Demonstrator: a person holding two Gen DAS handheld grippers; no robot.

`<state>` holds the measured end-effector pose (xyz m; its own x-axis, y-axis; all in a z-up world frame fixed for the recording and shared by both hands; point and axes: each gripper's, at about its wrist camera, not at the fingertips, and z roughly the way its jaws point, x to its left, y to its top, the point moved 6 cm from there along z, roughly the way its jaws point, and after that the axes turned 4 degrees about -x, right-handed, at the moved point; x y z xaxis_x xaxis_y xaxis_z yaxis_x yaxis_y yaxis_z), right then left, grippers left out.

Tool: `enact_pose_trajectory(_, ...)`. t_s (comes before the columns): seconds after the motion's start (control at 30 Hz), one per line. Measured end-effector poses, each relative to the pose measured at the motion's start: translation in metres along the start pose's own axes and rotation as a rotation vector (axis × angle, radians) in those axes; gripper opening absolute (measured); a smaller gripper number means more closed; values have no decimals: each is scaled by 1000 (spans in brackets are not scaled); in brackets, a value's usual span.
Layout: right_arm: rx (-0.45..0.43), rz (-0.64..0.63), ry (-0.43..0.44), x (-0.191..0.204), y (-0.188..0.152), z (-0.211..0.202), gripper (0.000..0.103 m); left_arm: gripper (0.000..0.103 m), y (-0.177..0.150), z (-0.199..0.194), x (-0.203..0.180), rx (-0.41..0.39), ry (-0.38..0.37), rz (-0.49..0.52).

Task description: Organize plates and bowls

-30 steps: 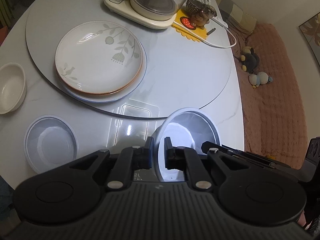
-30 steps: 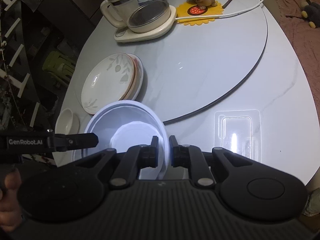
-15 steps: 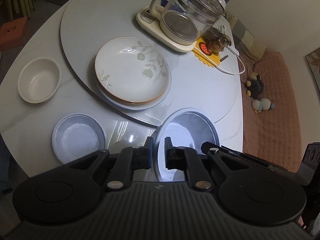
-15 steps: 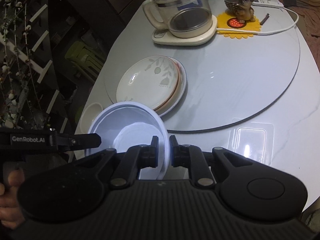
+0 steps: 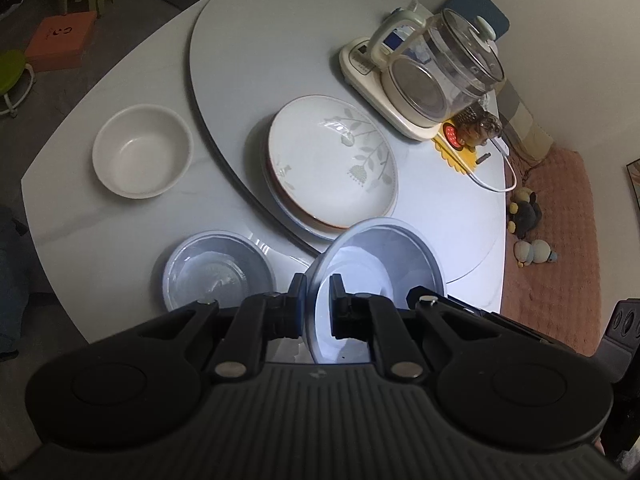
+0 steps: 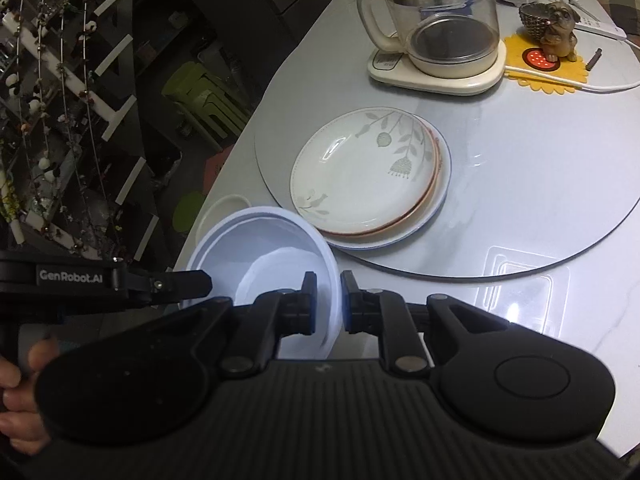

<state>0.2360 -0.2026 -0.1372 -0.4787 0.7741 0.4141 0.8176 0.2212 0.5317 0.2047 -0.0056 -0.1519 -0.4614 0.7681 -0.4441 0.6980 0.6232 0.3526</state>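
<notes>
A pale blue bowl (image 5: pixel 380 264) hangs tilted above the table's near edge, held from two sides. My left gripper (image 5: pixel 317 300) is shut on its left rim. My right gripper (image 6: pixel 328 300) is shut on the opposite rim of the same blue bowl (image 6: pixel 272 248). A second blue bowl (image 5: pixel 216 272) rests on the table just left of the held one. Further left stands a cream bowl (image 5: pixel 142 152), partly hidden in the right wrist view. A stack of leaf-patterned plates (image 5: pixel 332 160) (image 6: pixel 364 172) lies on the round turntable (image 5: pixel 240 40).
A glass kettle on a cream base (image 5: pixel 436 68) (image 6: pixel 440 20) stands at the back of the turntable, beside a small figurine on a yellow mat (image 6: pixel 556 36) with a white cable. The table edge (image 5: pixel 52 216) drops off at the left. A hand (image 6: pixel 20 392) grips the left tool.
Both grippers have carried the blue bowl leftward and a little upward, rolling as they went. The second blue bowl and the cream bowl now sit closer to the middle of the left wrist view.
</notes>
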Motion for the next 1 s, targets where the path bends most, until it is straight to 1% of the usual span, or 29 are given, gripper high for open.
enact_pose_trajectory(0.07, 13, -10, 0, 6, -2, 10, 16, 12, 1, 3, 12, 2, 18, -26)
enact_pose_trajectory(0.17, 36, -23, 2, 16, -6, 23, 16, 12, 3, 6, 28, -3, 48, -36)
enact_pose_trajectory(0.3, 58, -47, -1, 26, -10, 38, 16, 12, 3, 12, 49, 2, 56, -73)
enact_pose_trajectory(0.47, 102, -34, -1, 33, -17, 56, 16, 12, -1, 24, 71, 20, 73, -110)
enact_pose_trajectory(0.6, 154, -21, -11, 35, -29, 70, 16, 12, -2, 34, 85, 30, 84, -125)
enact_pose_trajectory(0.73, 163, -13, -17, 38, -35, 81, 16, 12, -3, 42, 97, 34, 97, -136)
enact_pose_trajectory(0.8, 162, -16, -22, 41, -37, 88, 16, 12, -2, 47, 102, 35, 113, -122)
enact_pose_trajectory(0.9, 147, -37, -41, 44, -37, 97, 16, 12, -1, 58, 110, 66, 110, -118)
enact_pose_trajectory(1.0, 155, -22, -37, 42, -39, 108, 16, 12, -1, 67, 117, 86, 119, -115)
